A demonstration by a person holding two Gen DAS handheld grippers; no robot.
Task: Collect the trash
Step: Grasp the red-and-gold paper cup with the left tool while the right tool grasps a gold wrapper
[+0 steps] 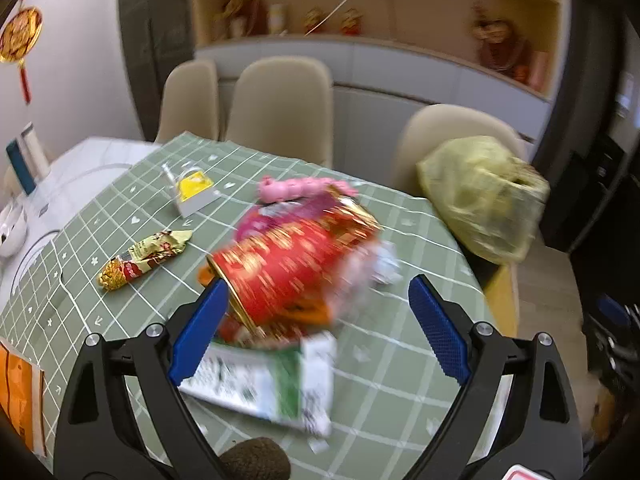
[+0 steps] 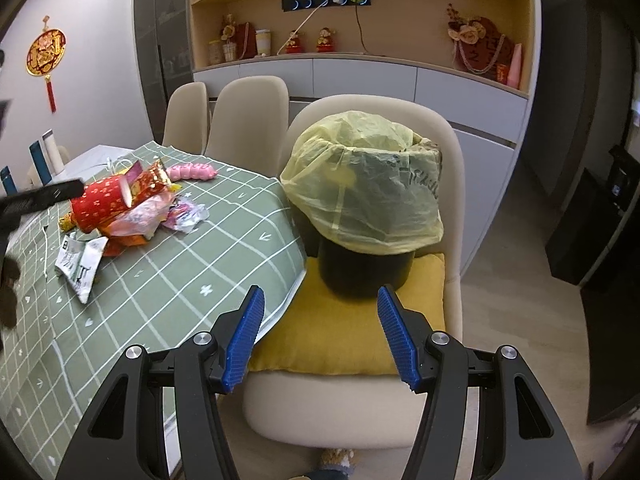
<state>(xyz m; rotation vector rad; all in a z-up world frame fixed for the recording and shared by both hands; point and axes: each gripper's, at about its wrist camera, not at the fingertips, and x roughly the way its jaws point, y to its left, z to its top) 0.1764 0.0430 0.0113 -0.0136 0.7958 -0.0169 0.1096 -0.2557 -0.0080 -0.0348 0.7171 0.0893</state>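
Red foil wrapper [image 1: 296, 268] tops the worktop [image 1: 400, 360] pile: light, crinkly, slippery, so I'd pinch a folded edge. My left hand-held gripper [image 1: 316, 336] gapes before it; the right [image 2: 320, 336] hangs spread, empty, facing the bin [image 2: 366, 272].

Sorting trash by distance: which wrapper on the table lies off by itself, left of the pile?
The gold-and-green candy wrapper; it lies alone on the tablecloth, while the other wrappers crowd the red can.

Beige chairs [image 2: 248, 120]; yellow cushion [image 2: 352, 332]; shelves [image 2: 360, 12]
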